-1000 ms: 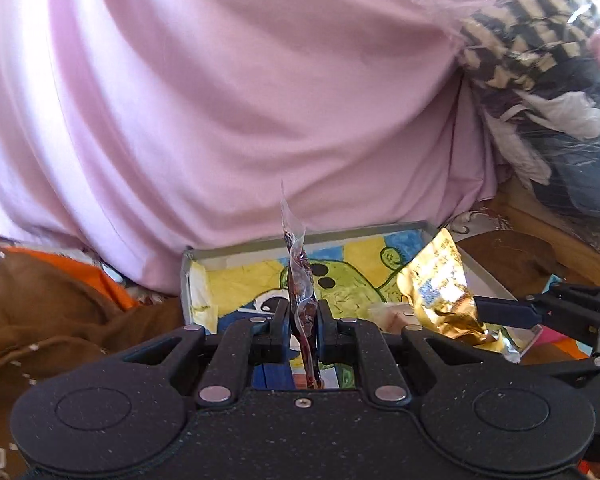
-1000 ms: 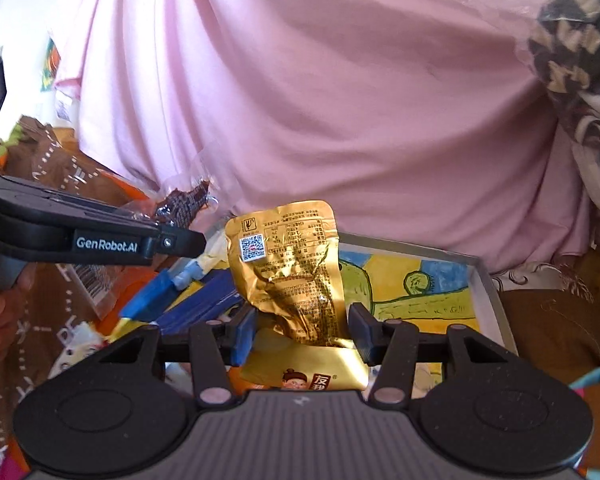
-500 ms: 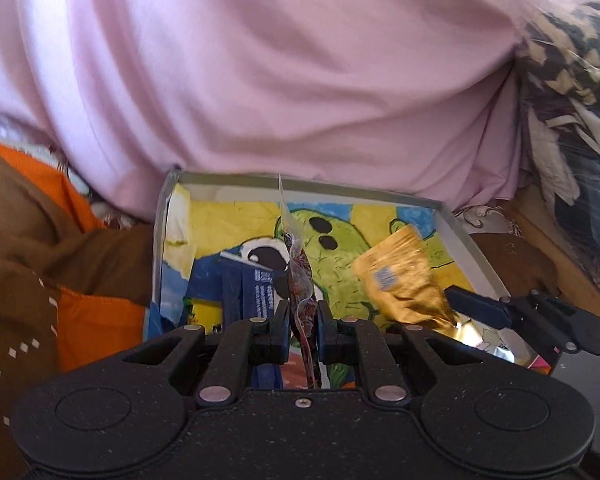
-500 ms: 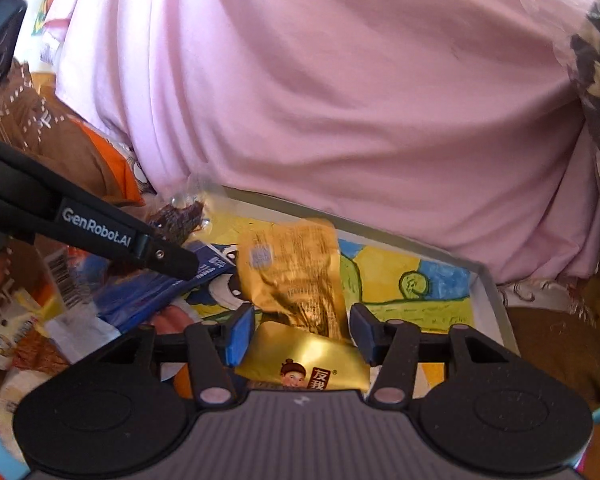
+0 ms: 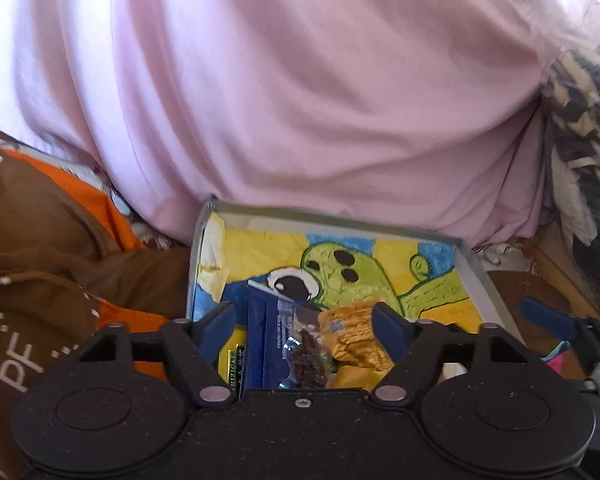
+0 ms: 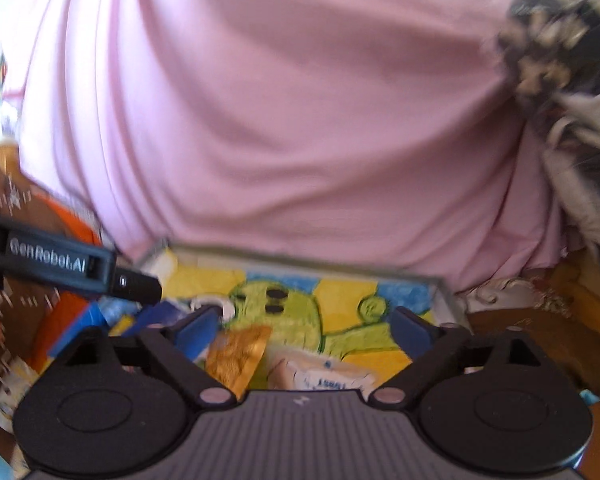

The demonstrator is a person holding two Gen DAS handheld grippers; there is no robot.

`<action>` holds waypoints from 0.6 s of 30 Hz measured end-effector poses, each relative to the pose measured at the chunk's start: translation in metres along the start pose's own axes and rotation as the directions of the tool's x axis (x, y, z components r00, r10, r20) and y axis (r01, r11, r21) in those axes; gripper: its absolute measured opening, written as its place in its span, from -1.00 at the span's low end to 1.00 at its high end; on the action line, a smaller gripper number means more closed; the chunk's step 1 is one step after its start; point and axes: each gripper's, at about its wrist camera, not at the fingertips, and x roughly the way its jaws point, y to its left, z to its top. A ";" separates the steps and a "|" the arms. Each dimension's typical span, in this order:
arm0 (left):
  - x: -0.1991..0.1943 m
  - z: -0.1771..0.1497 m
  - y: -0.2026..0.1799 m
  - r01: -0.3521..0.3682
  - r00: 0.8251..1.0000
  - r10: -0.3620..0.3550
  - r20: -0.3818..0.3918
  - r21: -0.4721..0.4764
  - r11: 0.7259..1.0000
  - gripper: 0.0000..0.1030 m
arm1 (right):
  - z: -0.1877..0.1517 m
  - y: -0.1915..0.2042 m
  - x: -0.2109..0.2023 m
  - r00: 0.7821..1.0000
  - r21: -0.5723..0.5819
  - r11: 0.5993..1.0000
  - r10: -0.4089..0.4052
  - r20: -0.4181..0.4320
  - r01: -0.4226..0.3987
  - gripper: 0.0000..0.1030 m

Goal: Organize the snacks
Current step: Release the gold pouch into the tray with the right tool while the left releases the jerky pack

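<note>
**Both snacks just landed in the box**

Half a second ago the left gripper [image 5: 304,320] was pinching a clear packet of dark snack [image 5: 306,356] and the right gripper [image 6: 306,322] held the gold packet [image 5: 354,336]. Now both sets of fingers are spread wide with nothing between them, and the packets lie near the front edge of the cartoon-lined box [image 5: 474,272]. Looks like two done. The box sits on a brown-and-orange cloth [image 5: 60,264], with a pink sheet [image 5: 300,100] behind.

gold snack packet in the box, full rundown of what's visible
The gold snack packet is a crinkled, shiny foil pouch with a small printed code patch on its face. It lies loose in the shallow cartoon-lined box, partly over a yellow packet and beside the clear pouch of dark snack. Neither open gripper holds it.
</note>
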 end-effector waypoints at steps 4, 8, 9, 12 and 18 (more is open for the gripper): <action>-0.029 -0.002 -0.009 -0.020 0.998 0.018 0.061 0.041 0.999 0.78 | 0.009 -0.008 -0.029 0.998 0.038 0.999 0.008 0.062 -0.010 0.99; -0.062 -0.008 -0.019 -0.027 0.990 0.017 0.141 0.074 0.997 0.91 | 0.011 -0.010 -0.059 0.995 0.047 0.999 0.010 0.101 -0.015 0.99; -0.070 -0.011 -0.022 -0.031 0.987 0.017 0.162 0.084 0.996 0.94 | 0.011 -0.009 -0.066 0.994 0.056 0.998 0.010 0.105 -0.016 1.00; -0.096 -0.020 -0.029 -0.035 0.978 0.014 0.209 0.100 0.994 0.98 | 0.008 -0.005 -0.090 0.993 0.067 0.998 0.011 0.117 -0.019 1.00; -0.142 -0.042 -0.031 -0.039 0.968 0.015 0.249 0.093 0.995 0.98 | -0.002 0.007 -0.136 0.990 0.057 0.998 0.020 0.139 -0.028 1.00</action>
